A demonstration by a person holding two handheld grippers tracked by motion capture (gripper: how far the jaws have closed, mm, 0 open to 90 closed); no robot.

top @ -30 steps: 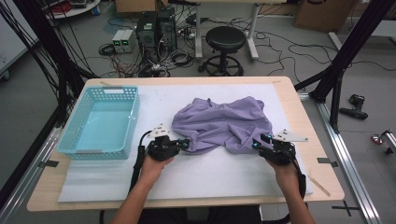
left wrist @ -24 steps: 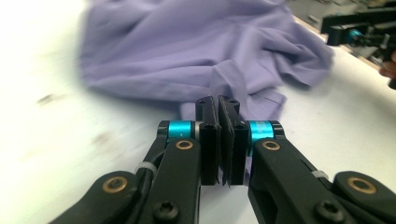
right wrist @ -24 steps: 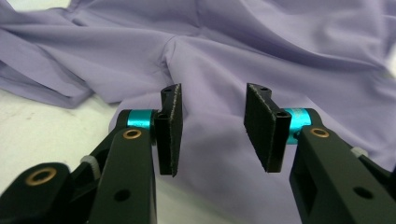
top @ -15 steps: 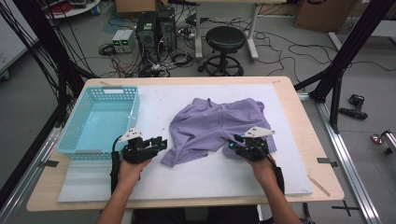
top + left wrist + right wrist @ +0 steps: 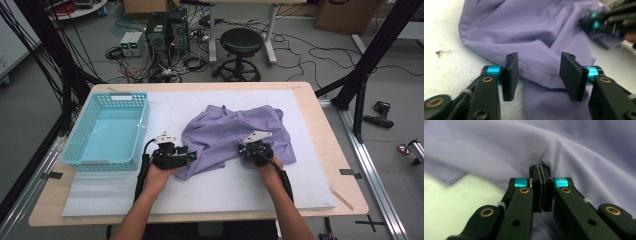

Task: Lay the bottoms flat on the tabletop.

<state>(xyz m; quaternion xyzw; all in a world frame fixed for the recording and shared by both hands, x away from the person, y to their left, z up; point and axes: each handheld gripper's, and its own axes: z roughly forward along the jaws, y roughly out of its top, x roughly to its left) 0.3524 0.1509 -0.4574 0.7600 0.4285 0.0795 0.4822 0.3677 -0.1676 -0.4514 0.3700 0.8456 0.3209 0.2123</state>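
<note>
Shirt, purple and crumpled, lies on the white mat in the middle of the worktop, just right of the basket.

My left claw stands about half open over the shirt's near left edge. Its jaws have just been opening; a fold of cloth lies between them, and the pads do not press on it. In the high view I see this claw at the shirt's lower left corner.

My right claw is clenched, its jaws having just closed. The pads meet with cloth bunched at their tips, though I cannot tell for sure whether a pinch of shirt is caught between them. From above it sits on the shirt's near right part.

The basket is turquoise and apart from the shirt. Beyond the worktop, on the floor, stand a black stool and computer boxes among loose cables.
</note>
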